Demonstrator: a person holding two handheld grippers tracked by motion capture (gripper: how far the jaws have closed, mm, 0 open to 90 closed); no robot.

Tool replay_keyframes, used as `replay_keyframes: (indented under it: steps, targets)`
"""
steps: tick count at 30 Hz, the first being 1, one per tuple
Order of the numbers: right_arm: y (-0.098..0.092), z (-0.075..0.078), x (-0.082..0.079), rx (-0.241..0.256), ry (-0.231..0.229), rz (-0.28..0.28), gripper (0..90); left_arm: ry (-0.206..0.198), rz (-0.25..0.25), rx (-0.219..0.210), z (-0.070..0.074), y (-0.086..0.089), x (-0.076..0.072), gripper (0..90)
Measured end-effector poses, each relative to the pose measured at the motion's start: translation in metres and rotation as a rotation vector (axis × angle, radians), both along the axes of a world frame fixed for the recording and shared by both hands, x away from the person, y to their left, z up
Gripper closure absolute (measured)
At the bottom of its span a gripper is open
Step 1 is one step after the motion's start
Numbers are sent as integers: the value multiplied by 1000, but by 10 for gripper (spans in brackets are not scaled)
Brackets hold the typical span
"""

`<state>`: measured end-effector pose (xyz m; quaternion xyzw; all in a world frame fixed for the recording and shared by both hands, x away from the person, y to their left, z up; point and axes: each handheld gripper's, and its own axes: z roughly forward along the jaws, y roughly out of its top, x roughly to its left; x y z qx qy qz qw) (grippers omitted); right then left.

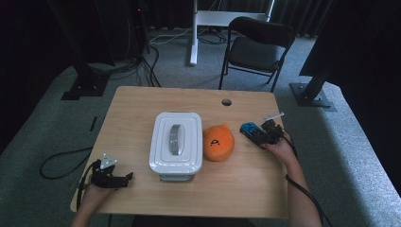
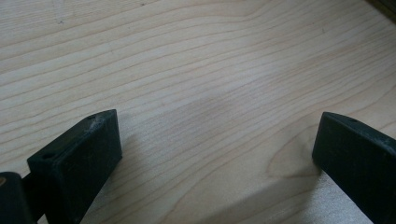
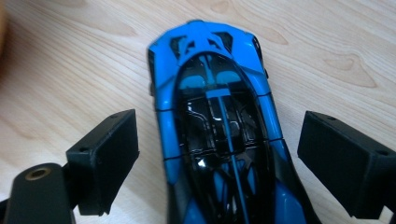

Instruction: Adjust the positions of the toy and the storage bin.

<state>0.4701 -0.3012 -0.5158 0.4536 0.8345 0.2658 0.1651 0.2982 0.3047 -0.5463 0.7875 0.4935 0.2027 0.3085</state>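
A blue and black toy car [image 1: 249, 128] [image 3: 219, 126] lies on the wooden table [image 1: 142, 104] at the right. My right gripper [image 1: 257, 137] [image 3: 219, 154] is open, its jaws standing on either side of the car with a gap on each side. My left gripper [image 1: 124, 178] [image 2: 215, 154] rests open near the table's front left corner with bare wood between its jaws. A white lidded box [image 1: 176, 141] with a grey handle stands in the middle. An orange plush toy [image 1: 218, 142] lies against the box's right side.
A round cable hole [image 1: 226, 101] is in the table near its far edge. A black folding chair [image 1: 255, 47] and a white desk leg [image 1: 194, 33] stand beyond the table. Cables trail from both grippers to the floor.
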Motion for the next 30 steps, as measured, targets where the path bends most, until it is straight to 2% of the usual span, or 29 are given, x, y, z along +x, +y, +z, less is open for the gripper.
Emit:
replay_keyframes:
  steps: [2,9,13,15,18,26,30]
  targets:
    - [1,-3,2,-11,1,2,118,0,0,0,0,0,0,17]
    - [1,-8,7,2,32,24,143,0,0,0,0,0,0,17]
    - [2,-11,7,-17,38,27,184,-1,0,0,0,0,0,17]
    - [1,-13,7,-24,32,18,205,0,0,0,0,0,0,17]
    - [-1,-14,8,-8,35,12,211,0,0,0,0,0,0,17]
    - [0,-10,9,-13,70,-16,237,0,0,0,0,0,0,17]
    - [-3,-8,7,4,75,-69,251,0,0,0,0,0,0,17]
